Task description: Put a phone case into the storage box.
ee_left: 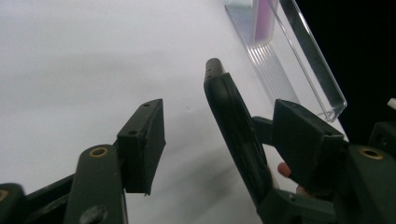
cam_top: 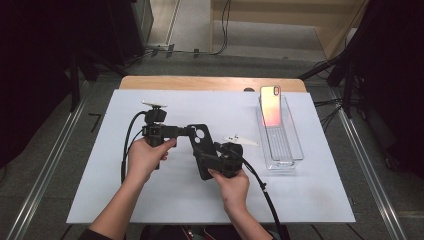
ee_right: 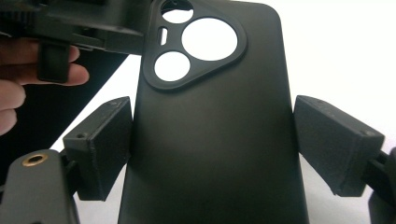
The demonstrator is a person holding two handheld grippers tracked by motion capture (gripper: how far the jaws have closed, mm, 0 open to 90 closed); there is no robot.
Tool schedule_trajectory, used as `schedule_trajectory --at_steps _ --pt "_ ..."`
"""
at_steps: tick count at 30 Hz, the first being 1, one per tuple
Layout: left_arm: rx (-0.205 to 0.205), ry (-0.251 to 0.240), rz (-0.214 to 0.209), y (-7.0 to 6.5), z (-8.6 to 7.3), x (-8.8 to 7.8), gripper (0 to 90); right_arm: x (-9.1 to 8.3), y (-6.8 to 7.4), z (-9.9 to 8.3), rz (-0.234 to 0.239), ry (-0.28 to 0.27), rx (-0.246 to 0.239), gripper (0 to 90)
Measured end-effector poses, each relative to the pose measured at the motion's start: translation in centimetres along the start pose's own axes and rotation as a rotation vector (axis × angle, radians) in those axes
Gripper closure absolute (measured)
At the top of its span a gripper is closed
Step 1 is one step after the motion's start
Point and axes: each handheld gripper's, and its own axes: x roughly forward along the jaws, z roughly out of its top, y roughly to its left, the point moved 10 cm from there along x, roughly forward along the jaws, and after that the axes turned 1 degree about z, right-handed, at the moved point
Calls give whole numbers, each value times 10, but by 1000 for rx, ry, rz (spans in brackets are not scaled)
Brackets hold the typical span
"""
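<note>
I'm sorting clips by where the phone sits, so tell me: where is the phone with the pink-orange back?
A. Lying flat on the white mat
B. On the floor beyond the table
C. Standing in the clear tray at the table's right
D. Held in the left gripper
C: the phone stands leaning against the far end of the clear tray, apart from both grippers.

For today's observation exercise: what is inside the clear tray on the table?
A phone leans upright at the far end of the clear tray; the rest shows bare ribbed floor. The phone's lower edge is hard to make out.
</note>
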Motion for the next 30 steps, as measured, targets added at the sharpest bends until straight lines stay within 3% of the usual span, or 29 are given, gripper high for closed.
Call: schedule_trajectory --at_steps 9,18,25,30 --pt "-68 -3 -5 0 6 6 446 0 5 0 14 -13 5 133" --pt "-94 6 -13 -2 6 8 698 3 10 -1 28 -24 9 133" --pt "-131 -15 -72 -7 8 6 751 6 11 -1 29 -30 -2 129" --pt "-129 -22 -93 -12 8 4 772 5 12 -1 14 -33 -23 122"
